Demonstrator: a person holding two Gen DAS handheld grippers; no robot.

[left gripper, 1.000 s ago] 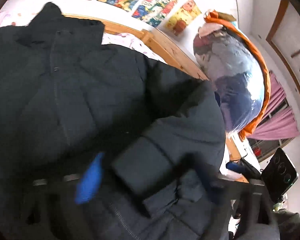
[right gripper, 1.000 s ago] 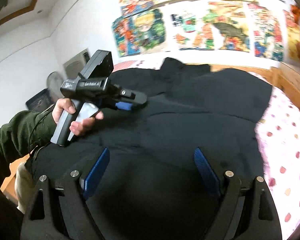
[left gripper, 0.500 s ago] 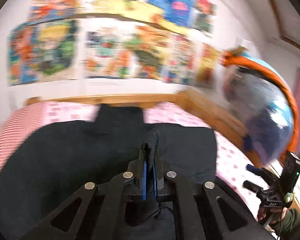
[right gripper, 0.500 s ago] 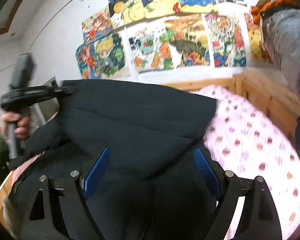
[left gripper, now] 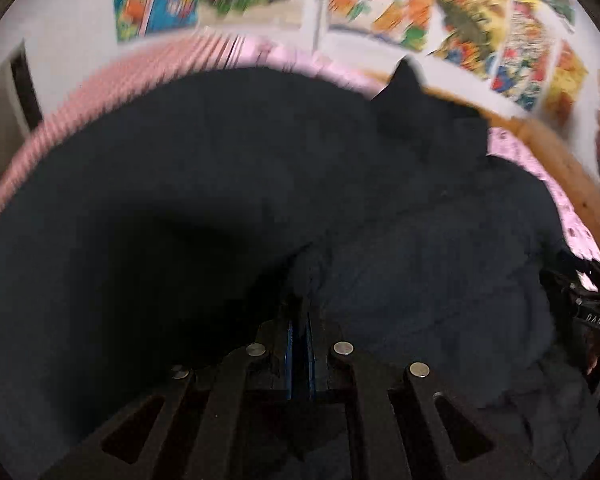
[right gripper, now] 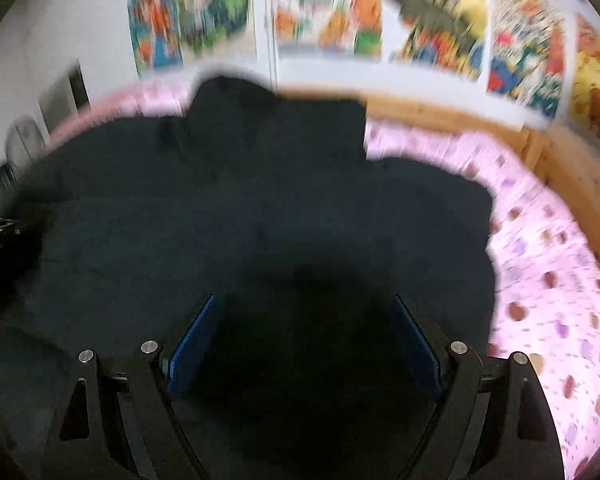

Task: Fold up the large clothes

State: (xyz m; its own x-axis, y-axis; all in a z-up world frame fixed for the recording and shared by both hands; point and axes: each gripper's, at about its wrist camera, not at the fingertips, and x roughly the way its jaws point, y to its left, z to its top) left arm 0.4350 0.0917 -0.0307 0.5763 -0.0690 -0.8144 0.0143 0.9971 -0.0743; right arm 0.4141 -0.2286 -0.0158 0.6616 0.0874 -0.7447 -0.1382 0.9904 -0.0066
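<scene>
Big black puffy jacket point(right gripper: 260, 208) is spread rumpled over the pink spotted bed point(right gripper: 548, 280), with the left hand-held gripper point(left gripper: 298, 320) pinched tight on a fold of it and the right hand-held gripper point(right gripper: 300, 344) gaping wide above it.

White wall point(right gripper: 80, 20) hung with bright posters point(right gripper: 432, 20) — wooden bed frame point(right gripper: 560, 168), pink dotted sheet point(right gripper: 548, 280).

Left tongs point(left gripper: 299, 320) pinched on black jacket point(left gripper: 220, 200) fold.
</scene>
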